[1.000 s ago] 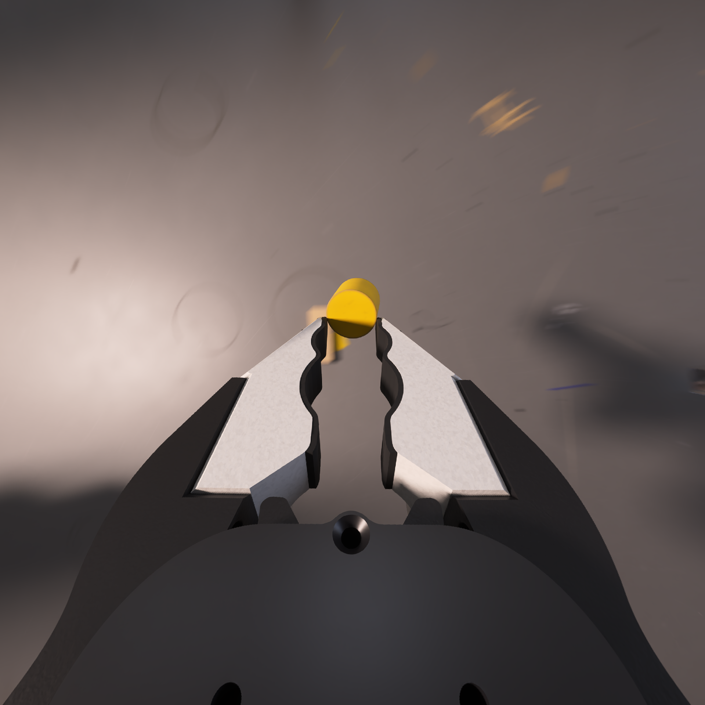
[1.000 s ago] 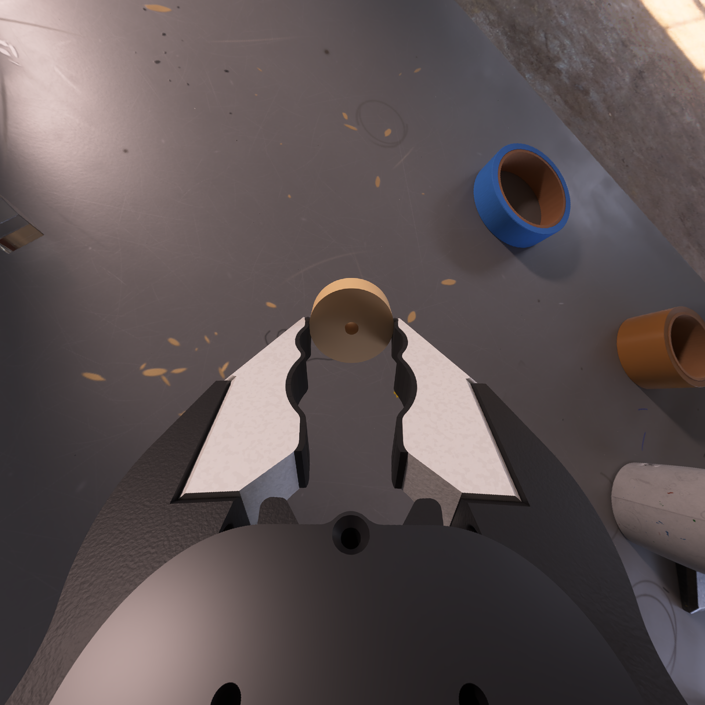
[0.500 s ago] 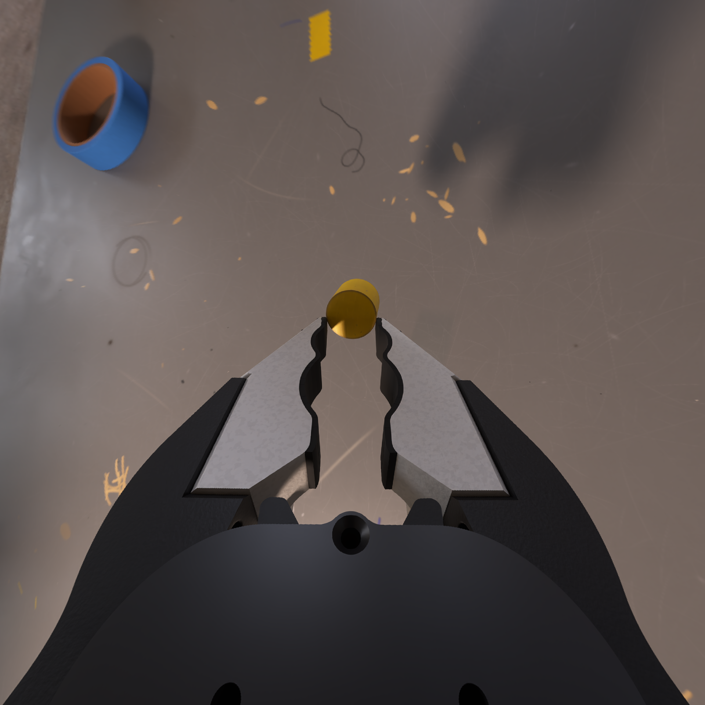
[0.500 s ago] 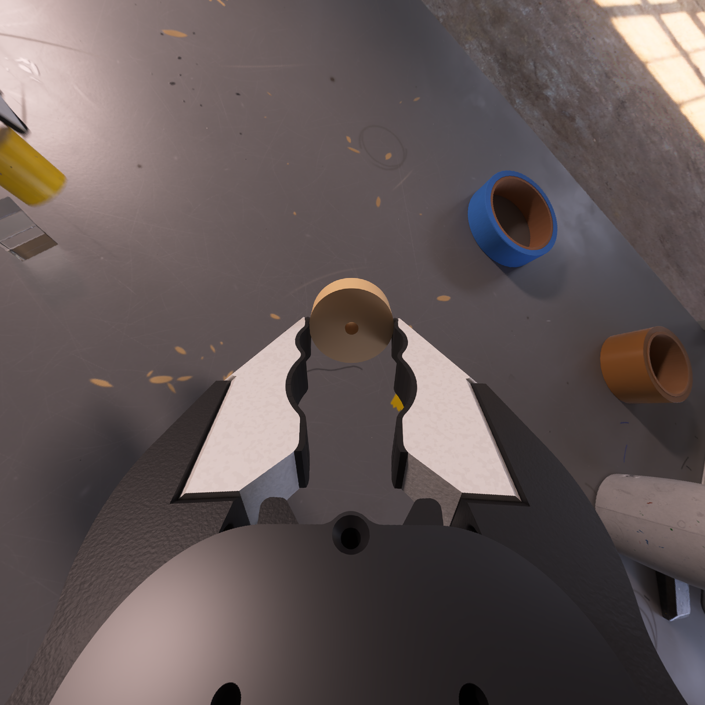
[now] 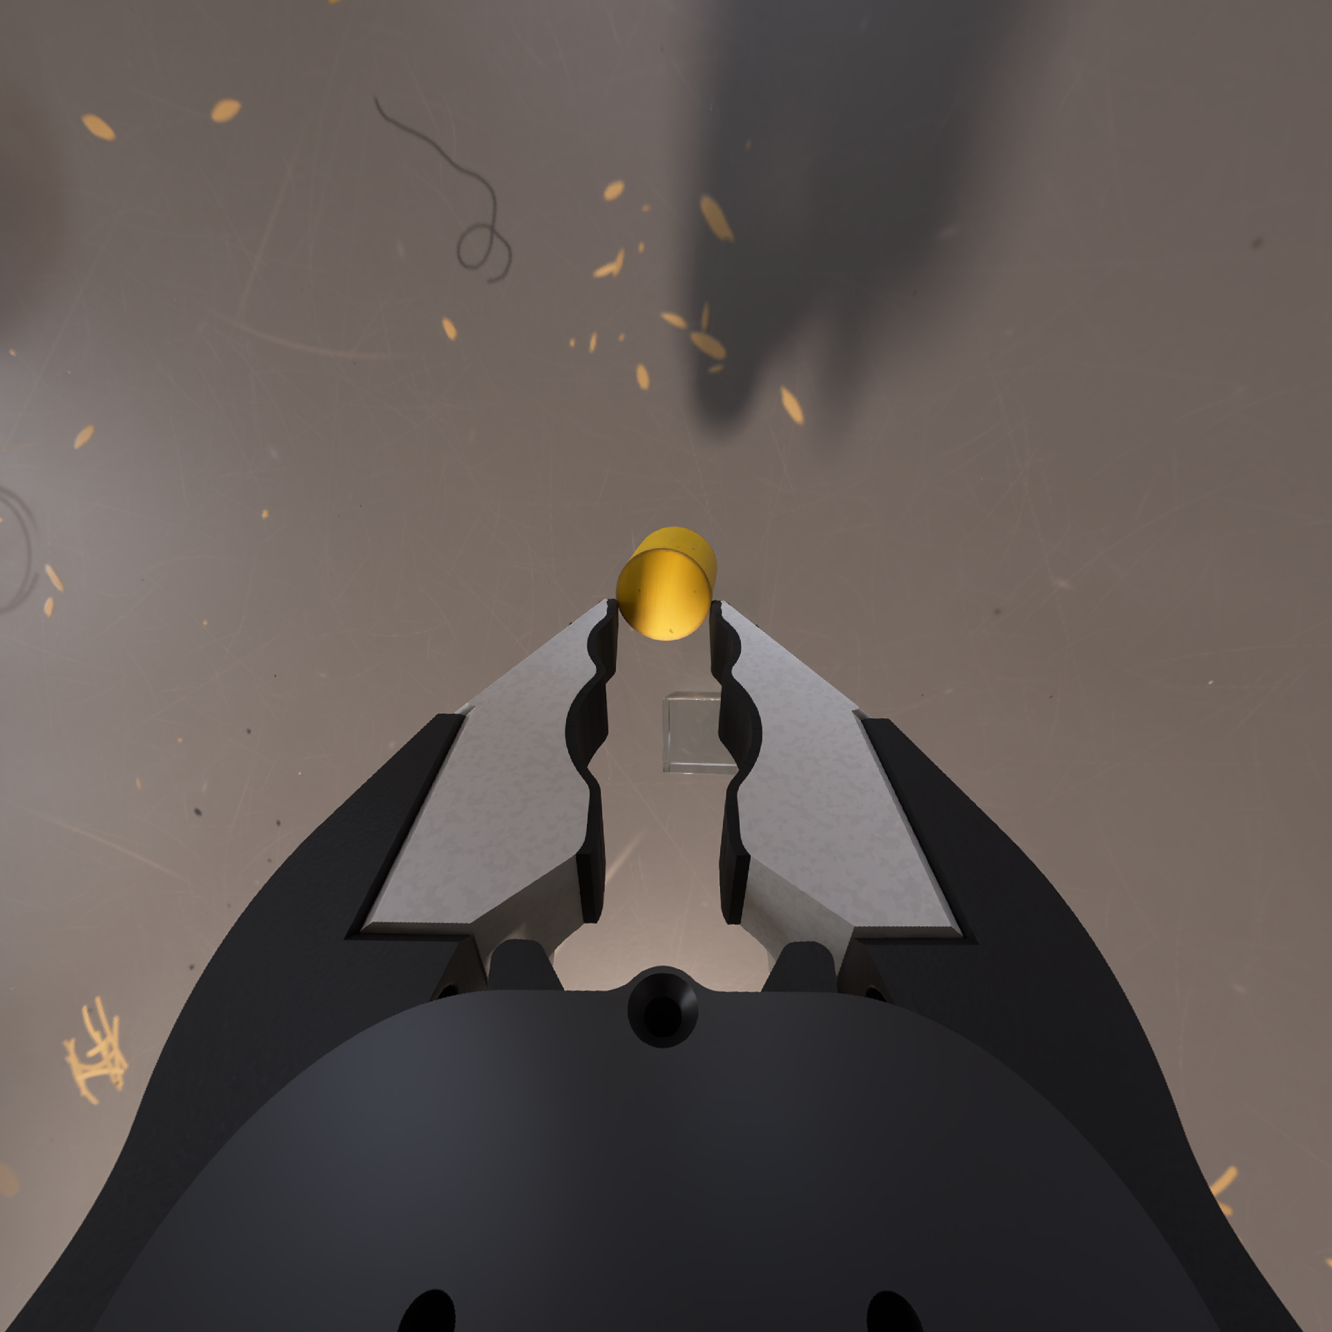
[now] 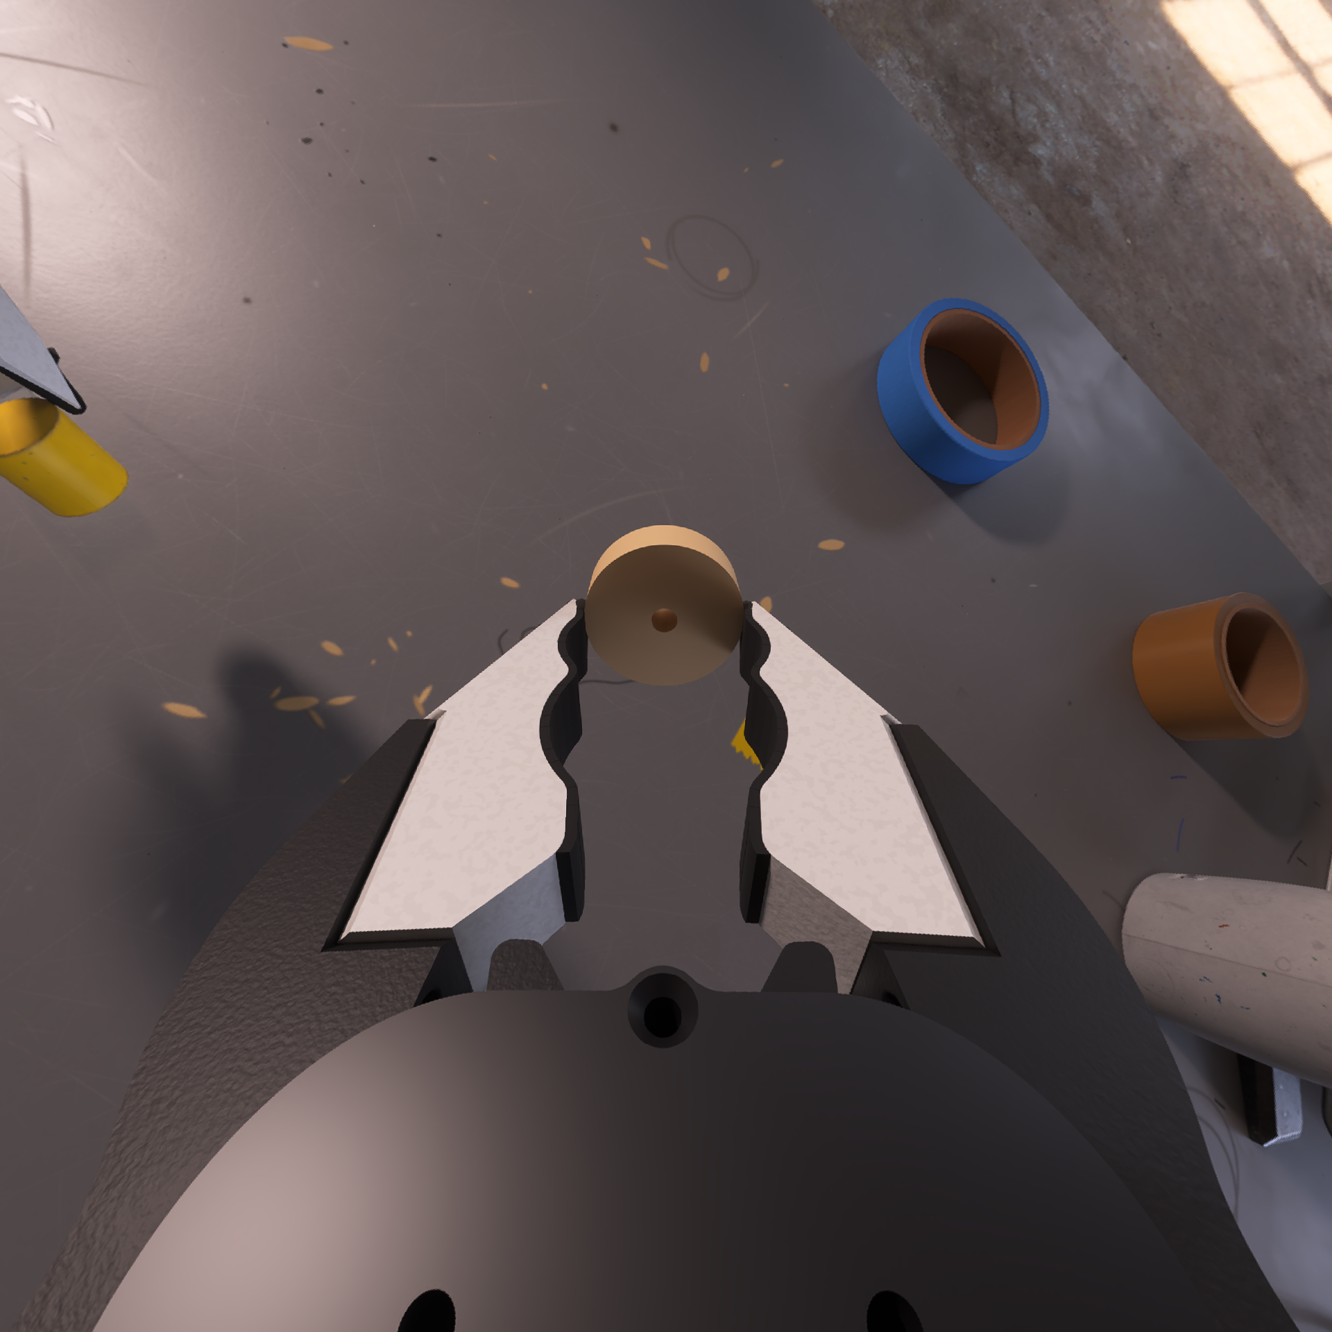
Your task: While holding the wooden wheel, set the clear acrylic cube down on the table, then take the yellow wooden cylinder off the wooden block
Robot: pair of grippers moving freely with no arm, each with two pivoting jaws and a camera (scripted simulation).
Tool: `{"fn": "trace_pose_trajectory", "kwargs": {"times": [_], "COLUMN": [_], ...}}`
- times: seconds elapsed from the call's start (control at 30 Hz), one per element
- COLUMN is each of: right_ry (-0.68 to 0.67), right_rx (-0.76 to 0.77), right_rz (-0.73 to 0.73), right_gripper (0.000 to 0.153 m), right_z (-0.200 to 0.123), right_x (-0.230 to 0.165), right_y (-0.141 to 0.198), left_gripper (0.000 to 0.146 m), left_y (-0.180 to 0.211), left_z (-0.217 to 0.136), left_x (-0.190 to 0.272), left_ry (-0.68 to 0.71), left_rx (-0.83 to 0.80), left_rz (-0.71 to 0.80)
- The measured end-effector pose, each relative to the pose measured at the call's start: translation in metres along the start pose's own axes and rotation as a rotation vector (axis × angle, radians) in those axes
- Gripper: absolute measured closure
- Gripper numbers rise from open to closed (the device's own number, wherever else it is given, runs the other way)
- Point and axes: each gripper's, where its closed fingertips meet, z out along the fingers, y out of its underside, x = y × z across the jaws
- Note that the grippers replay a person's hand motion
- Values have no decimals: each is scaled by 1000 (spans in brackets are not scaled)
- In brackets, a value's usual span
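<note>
My left gripper (image 5: 664, 609) is shut on the yellow wooden cylinder (image 5: 667, 585) and holds it at its fingertips above the grey table (image 5: 288, 576). The clear acrylic cube (image 5: 692, 731) rests on the table below, seen between the left fingers. My right gripper (image 6: 664, 613) is shut on the round wooden wheel (image 6: 663, 609), held above the table. In the right wrist view the yellow cylinder (image 6: 61, 461) and a left fingertip (image 6: 32, 360) show at the left edge. The wooden block is not in view.
A blue tape roll (image 6: 962, 389) and a brown tape roll (image 6: 1222, 667) lie near the table's right edge, with concrete floor (image 6: 1117, 144) beyond. A pale tube (image 6: 1232, 958) lies at lower right. Wood chips (image 5: 710, 342) and a thin curl of wire (image 5: 476, 231) lie on the table.
My left gripper has swung and moved lower over the table with the yellow cylinder; the clear cube now shows beneath it. The cylinder has come farther into the right wrist view. The right gripper still holds the wheel.
</note>
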Motion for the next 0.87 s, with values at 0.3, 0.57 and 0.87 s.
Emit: {"fn": "trace_pose_trajectory", "kwargs": {"times": [0.3, 0.57, 0.87], "right_ry": [-8, -20, -25], "right_rx": [-21, -36, -47], "right_rz": [3, 10, 11], "right_gripper": [110, 110, 110], "right_z": [2, 4, 7], "right_x": [0, -2, -3], "right_y": [5, 9, 11], "left_gripper": [121, 121, 121], "left_y": [8, 10, 9], "left_z": [7, 6, 6], "left_x": [0, 1, 4], "left_ry": [-15, -12, -19], "left_rx": [-58, -68, -75], "left_rz": [16, 16, 38]}}
